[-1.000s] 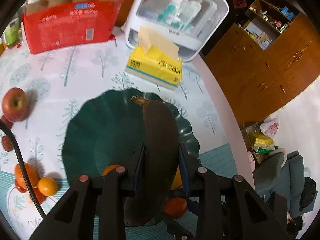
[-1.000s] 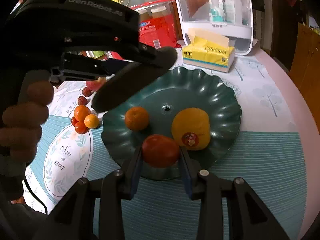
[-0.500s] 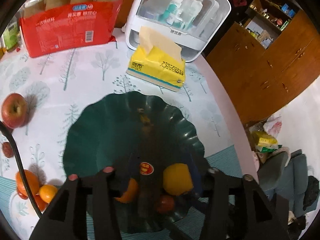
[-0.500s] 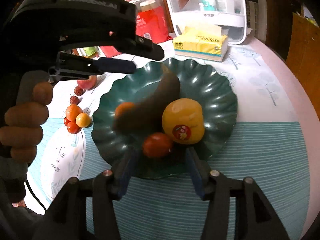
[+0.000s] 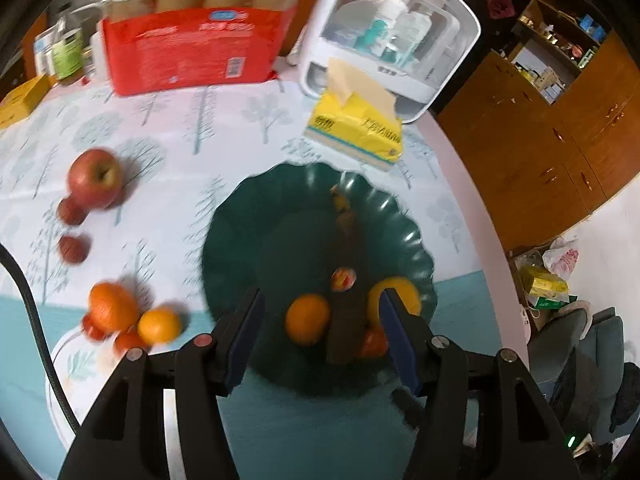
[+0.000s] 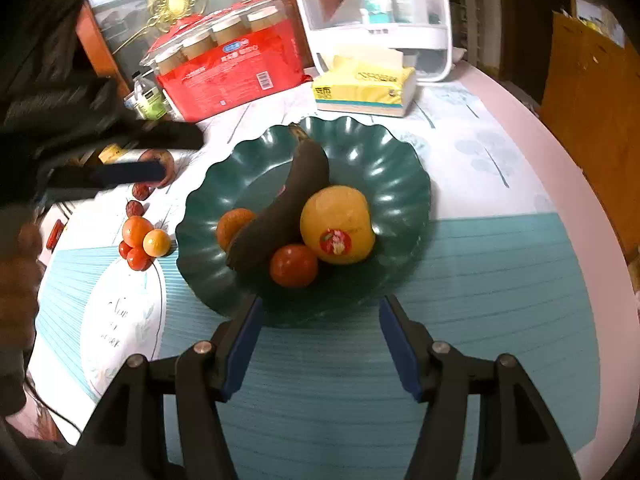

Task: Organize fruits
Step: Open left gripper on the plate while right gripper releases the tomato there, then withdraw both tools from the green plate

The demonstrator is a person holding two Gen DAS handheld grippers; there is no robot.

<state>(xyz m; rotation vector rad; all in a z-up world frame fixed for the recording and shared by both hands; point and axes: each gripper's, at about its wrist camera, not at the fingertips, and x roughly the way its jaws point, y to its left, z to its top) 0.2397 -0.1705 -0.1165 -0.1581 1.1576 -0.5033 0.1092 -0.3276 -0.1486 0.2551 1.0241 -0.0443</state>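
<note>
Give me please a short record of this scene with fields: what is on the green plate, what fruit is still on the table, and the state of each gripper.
plate: green scalloped plate on the tablecloth
on plate: dark overripe banana, yellow fruit with sticker, tomato, small orange
fruit off plate: red apple; cluster of small oranges and tomatoes
left gripper: jaws opening, nothing held
right gripper: jaws opening, nothing between them
behind plate: yellow tissue pack

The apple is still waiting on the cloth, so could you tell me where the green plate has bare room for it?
The green plate is bare along its far rim and left side. The near half is crowded: dark banana, yellow fruit, tomato, orange.
</note>
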